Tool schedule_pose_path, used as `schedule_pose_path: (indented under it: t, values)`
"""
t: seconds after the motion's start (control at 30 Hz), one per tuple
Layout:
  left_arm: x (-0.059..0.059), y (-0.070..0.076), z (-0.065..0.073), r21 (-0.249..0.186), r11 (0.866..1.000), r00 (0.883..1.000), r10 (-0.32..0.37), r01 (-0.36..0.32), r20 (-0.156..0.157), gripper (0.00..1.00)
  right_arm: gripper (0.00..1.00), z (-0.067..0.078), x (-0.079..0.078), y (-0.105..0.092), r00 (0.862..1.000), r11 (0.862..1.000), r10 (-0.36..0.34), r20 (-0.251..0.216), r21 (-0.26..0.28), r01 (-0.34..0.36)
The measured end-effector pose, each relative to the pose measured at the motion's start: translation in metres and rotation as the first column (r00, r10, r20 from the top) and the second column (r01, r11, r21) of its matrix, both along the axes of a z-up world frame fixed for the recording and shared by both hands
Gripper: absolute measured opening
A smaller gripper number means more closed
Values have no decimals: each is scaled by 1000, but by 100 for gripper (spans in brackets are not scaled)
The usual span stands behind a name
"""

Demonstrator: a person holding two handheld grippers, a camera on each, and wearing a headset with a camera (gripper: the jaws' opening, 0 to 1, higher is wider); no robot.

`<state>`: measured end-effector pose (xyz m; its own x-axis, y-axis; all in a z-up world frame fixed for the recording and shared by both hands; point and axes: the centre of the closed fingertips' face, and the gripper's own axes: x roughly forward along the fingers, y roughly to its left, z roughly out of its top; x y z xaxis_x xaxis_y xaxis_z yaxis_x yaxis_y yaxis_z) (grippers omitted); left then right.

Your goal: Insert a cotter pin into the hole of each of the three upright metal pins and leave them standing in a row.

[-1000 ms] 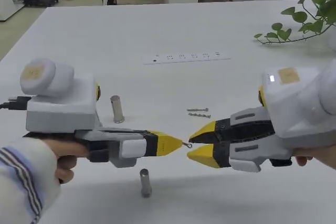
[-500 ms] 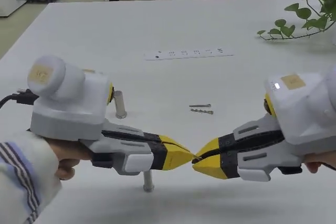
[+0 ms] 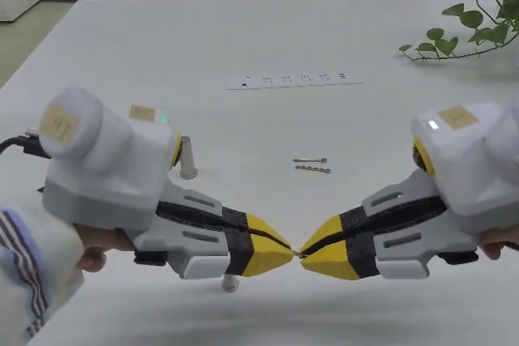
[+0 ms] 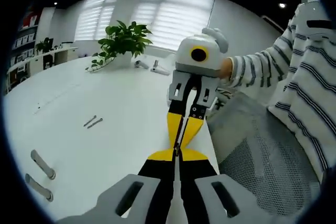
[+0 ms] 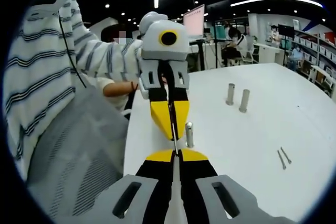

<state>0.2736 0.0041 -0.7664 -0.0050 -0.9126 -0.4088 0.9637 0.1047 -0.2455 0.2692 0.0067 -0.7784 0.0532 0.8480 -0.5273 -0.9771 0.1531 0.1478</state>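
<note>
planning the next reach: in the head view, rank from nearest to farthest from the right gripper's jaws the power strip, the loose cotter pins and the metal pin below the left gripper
1. metal pin, just left of the right gripper
2. loose cotter pins, mid table
3. power strip, far side

**Small parts lost at the yellow tips**

In the head view the left gripper covers all but the foot of one upright grey metal pin. Its white housing overlaps the edge of a second metal pin. Where its closed tips meet the right gripper, whatever is pinched is too small to tell. The picture's right edge cuts off the leafy green plant.
</note>
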Motion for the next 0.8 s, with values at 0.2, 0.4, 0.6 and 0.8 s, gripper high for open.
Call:
schedule_pose_path:
  t: [0.2, 0.4, 0.6, 0.8]
  values:
    - [-4, 2, -11, 69, 996, 995, -56, 50, 77, 0, 5, 1, -2, -2, 1000, 1000, 9, -12, -9, -9]
    - [-2, 0, -12, 71, 997, 994, -50, 43, 100, 0, 4, 1, -2, -5, 1000, 1000, 16, 10, -21, -16]
    - [3, -1, -10, 61, 998, 985, -39, 29, 167, 3, 4, 0, 1, -6, 1000, 1000, 7, 22, -26, -7]
    - [14, 8, -9, 49, 998, 978, 32, -43, 208, 23, 4, -6, 9, -9, 999, 998, -18, 41, -53, 20]
